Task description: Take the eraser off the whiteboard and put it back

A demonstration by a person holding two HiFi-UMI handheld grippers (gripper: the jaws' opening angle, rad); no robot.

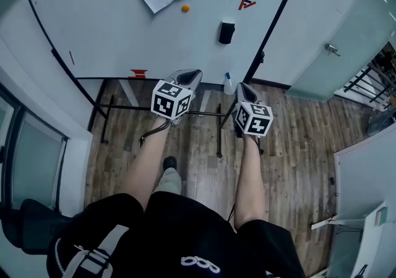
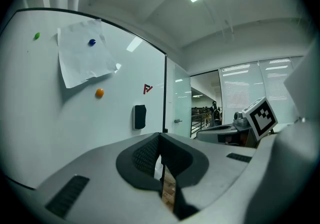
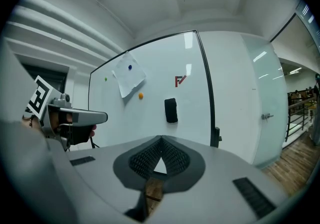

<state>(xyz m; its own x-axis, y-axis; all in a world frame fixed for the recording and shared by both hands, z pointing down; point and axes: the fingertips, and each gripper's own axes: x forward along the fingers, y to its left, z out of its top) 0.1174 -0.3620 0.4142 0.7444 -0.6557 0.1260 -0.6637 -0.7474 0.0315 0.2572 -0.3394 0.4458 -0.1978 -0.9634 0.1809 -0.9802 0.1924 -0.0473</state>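
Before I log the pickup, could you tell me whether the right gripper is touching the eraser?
Apart. The right gripper view shows the right gripper shut and empty, with the eraser well beyond it on the whiteboard.

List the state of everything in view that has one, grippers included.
eraser: stuck on the whiteboard, nothing touching it.
sheet of paper: held on the whiteboard by a blue magnet, hanging tilted.
left gripper: jaws together, nothing between them.
right gripper: jaws together, nothing between them.
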